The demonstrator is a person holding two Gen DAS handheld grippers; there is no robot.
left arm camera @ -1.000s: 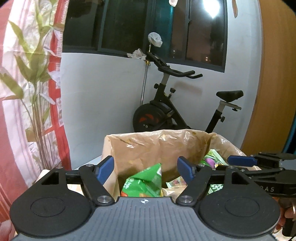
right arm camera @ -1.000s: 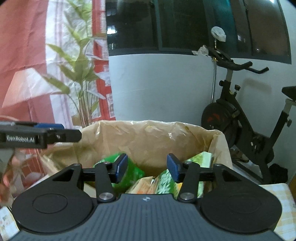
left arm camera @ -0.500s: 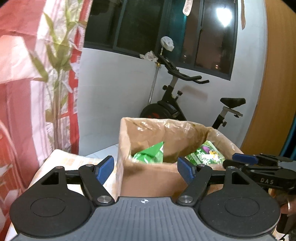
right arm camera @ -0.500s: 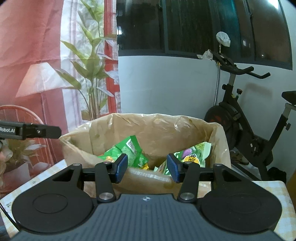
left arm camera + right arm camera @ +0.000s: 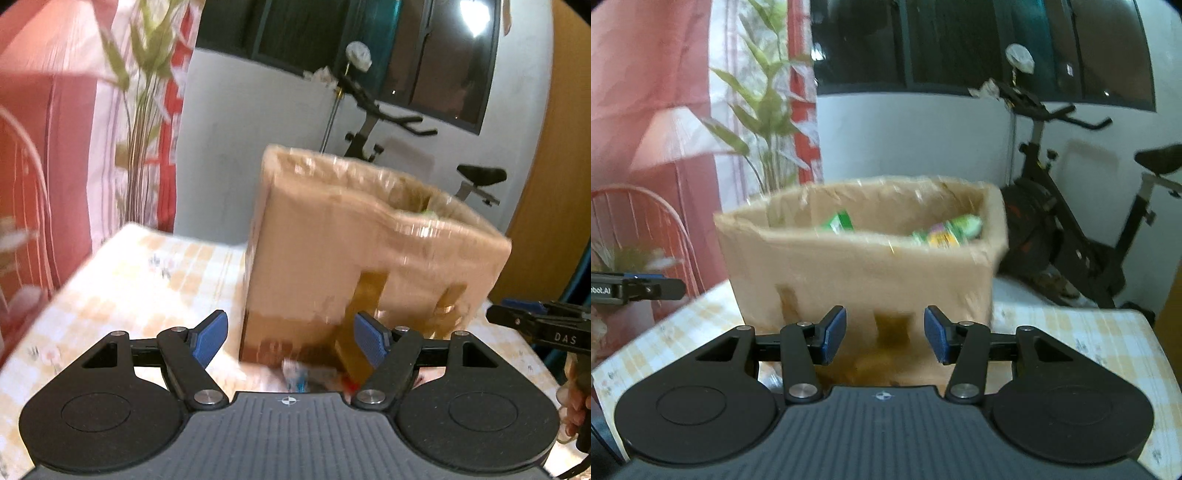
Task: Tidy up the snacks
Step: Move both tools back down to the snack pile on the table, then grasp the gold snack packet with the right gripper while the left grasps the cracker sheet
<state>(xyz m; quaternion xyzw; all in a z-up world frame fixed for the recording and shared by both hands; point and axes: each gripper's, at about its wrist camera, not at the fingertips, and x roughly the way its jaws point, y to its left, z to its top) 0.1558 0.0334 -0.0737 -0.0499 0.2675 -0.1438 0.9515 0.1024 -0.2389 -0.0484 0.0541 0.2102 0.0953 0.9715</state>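
Left gripper (image 5: 290, 336): blue-padded fingers (image 5: 209, 336) spread wide, nothing between them. Directly ahead at 12 o'clock stands the cardboard box (image 5: 354, 258), upright on the checked tablecloth (image 5: 140, 280); the view is motion-blurred. Small wrapped items (image 5: 299, 373), too blurred to identify, lie at the box's base just beyond the gripper body. The right gripper's tip enters this view at 3 o'clock.

Right gripper (image 5: 885, 334): fingers (image 5: 833, 334) spread apart, holding nothing. The same box (image 5: 857, 273) sits at 12 o'clock, open at the top. Green snack packets (image 5: 838, 223) show above its near rim, one toward 11 o'clock and a second group (image 5: 951, 232) toward 1 o'clock, all inside the box. The left gripper's tip appears at 9 o'clock.

Surroundings: exercise bike (image 5: 1082, 229) at 2 o'clock beyond the table, red-and-white curtain (image 5: 646, 92) with leaf print at 10 o'clock, dark window (image 5: 979, 44) at 12 o'clock
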